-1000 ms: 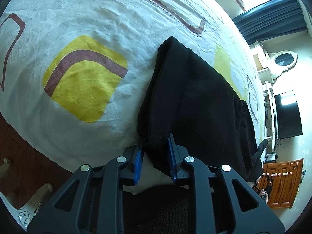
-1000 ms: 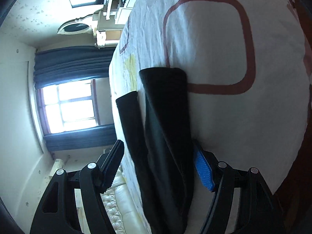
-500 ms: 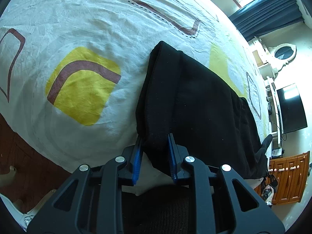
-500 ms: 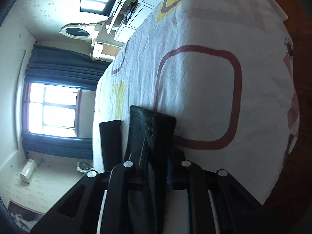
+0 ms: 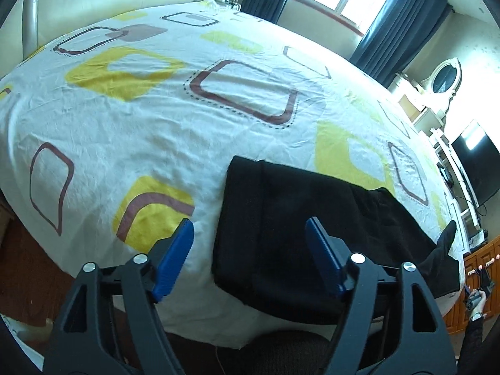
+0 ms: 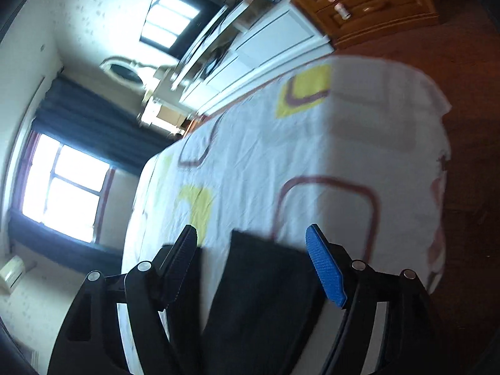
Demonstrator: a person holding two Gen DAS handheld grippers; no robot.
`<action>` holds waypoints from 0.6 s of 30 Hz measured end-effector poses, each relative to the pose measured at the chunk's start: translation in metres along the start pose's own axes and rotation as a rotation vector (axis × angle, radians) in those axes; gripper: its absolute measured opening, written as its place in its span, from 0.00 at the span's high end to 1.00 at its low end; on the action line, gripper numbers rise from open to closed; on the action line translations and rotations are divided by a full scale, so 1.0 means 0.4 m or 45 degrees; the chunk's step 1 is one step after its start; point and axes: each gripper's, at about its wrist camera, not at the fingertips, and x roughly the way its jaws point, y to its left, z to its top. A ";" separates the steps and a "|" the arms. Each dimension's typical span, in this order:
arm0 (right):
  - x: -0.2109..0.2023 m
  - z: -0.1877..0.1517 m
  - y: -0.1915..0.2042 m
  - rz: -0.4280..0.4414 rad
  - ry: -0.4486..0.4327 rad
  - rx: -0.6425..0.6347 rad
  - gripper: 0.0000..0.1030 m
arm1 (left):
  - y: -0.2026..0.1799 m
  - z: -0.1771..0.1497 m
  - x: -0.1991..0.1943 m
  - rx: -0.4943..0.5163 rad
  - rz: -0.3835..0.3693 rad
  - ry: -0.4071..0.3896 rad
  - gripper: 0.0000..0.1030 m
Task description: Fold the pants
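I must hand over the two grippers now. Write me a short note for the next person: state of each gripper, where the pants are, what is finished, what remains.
Left gripper: open, jaws have just been opening, nothing pinched; it hangs above the near edge of the pants.
Right gripper: open too, jaws have just been opening; the cloth lies below, not gripped.
Pants: black, lying folded on the patterned sheet near the bed's front edge; one end on the right looks loose and sticks up.
Done: a fold is laid down and released.
Left: probably tidy that loose end and, if wanted, fold once more.
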 end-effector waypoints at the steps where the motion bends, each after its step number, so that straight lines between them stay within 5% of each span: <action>1: 0.041 -0.018 0.025 0.072 0.086 -0.004 0.30 | -0.009 0.008 0.007 -0.020 -0.028 0.005 0.14; 4: 0.166 -0.067 0.078 0.210 0.278 0.025 0.30 | -0.033 0.022 0.052 -0.135 -0.139 0.049 0.11; 6: 0.237 -0.087 0.097 0.200 0.336 0.056 0.30 | -0.049 0.017 0.096 -0.208 -0.181 0.111 0.11; 11: 0.319 -0.112 0.173 0.156 0.328 -0.055 0.30 | -0.061 -0.028 0.201 -0.235 -0.178 0.283 0.11; 15: 0.365 -0.122 0.210 0.079 0.353 -0.124 0.31 | -0.062 -0.035 0.211 -0.218 -0.198 0.282 0.06; 17: 0.377 -0.125 0.220 0.039 0.355 -0.156 0.41 | -0.060 -0.035 0.215 -0.220 -0.216 0.284 0.03; 18: 0.382 -0.127 0.225 0.024 0.367 -0.172 0.55 | -0.059 -0.037 0.218 -0.220 -0.219 0.281 0.03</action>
